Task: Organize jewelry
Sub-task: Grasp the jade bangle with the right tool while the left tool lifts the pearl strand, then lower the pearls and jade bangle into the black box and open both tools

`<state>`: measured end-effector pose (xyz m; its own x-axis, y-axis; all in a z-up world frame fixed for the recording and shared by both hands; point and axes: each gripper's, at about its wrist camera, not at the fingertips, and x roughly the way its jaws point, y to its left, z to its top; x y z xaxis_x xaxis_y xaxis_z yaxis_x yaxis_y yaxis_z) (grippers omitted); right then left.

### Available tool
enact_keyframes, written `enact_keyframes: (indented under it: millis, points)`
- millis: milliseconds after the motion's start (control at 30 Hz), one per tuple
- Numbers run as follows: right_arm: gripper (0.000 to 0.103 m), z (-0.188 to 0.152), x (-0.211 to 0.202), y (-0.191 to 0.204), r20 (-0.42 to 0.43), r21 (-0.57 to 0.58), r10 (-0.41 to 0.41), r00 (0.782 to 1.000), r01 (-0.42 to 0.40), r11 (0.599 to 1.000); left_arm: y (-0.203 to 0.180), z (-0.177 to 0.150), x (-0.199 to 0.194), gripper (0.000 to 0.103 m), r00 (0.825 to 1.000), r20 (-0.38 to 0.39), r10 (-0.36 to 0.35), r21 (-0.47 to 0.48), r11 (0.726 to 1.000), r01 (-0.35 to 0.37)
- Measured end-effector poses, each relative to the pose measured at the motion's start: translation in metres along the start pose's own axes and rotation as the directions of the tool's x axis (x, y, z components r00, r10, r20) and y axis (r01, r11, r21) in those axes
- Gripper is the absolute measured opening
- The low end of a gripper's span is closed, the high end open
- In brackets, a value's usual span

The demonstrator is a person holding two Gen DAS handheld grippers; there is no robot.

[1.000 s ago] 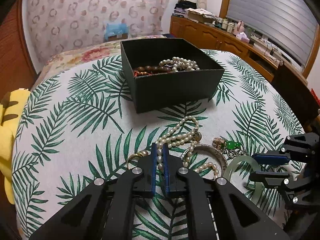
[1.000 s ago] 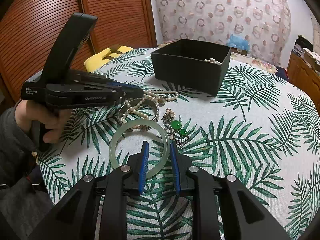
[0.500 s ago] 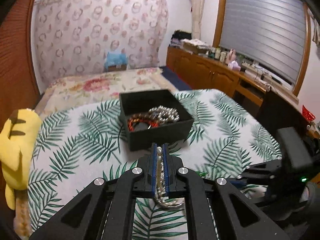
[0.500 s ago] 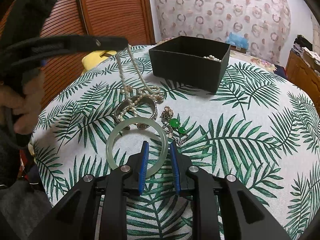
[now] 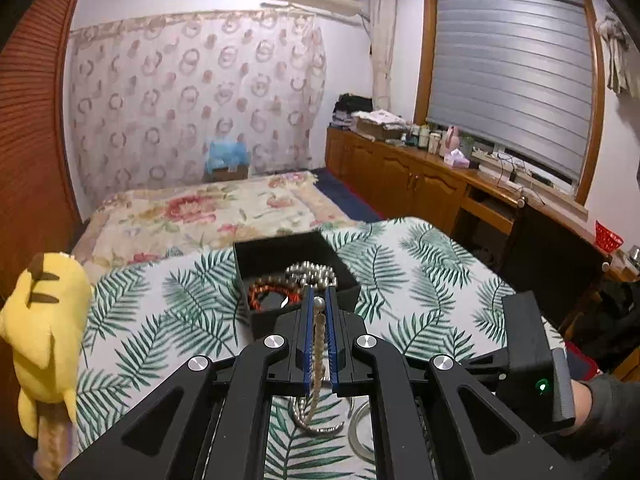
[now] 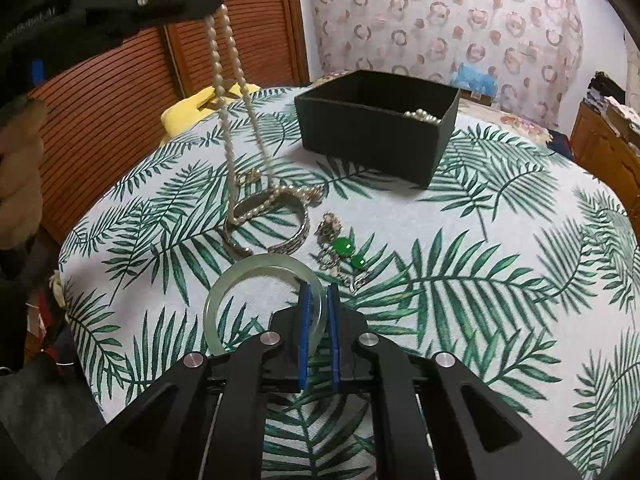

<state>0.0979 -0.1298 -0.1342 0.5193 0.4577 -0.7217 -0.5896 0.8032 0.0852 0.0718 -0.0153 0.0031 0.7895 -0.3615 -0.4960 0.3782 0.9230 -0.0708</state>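
the black box (image 6: 372,142) stands open near the far edge of the desk (image 6: 500,264); inside lie a pearl strand (image 5: 310,272) and red-brown beads (image 5: 266,294). the left gripper (image 5: 319,306) has its fingers clamped on a pearl necklace (image 6: 228,92) hanging over the desk. the right gripper (image 6: 319,300) has just closed its fingers onto the pale green bangle (image 6: 240,280) near the front edge.

Both views are evenly lit by soft indoor light, with no harsh glare. Shadows are faint; a soft one lies under the black box (image 6: 376,136) on the tablecloth (image 6: 500,240). Strong fisheye bending curves the edges, and the corners go black. The hand (image 6: 18,168) at left centre is blurred.
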Motion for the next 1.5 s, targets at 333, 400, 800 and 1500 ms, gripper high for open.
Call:
enact_keyframes:
  millis: [333,400,800,1500]
  points:
    - [0.009,0.023,-0.024,-0.005,0.061,-0.034,-0.033,0.998,0.035,0.999,-0.008,0.029,-0.011,0.005,0.998,0.055,0.004,0.043,0.999,-0.007]
    - [0.009,0.028,-0.027,-0.008,0.069,-0.043,-0.039,0.997,0.042,0.998,-0.01,0.032,-0.01,0.005,0.998,0.06,0.007,0.052,0.999,-0.01]
    - [0.009,0.051,-0.036,-0.029,0.118,-0.03,-0.053,0.992,0.057,0.998,-0.015,0.06,-0.007,0.005,0.997,0.073,0.009,0.084,0.996,-0.015]
    - [0.009,0.115,-0.03,-0.062,0.176,-0.029,-0.099,0.979,0.105,0.994,-0.005,0.115,-0.006,0.005,0.991,0.124,0.056,0.098,0.993,-0.068]
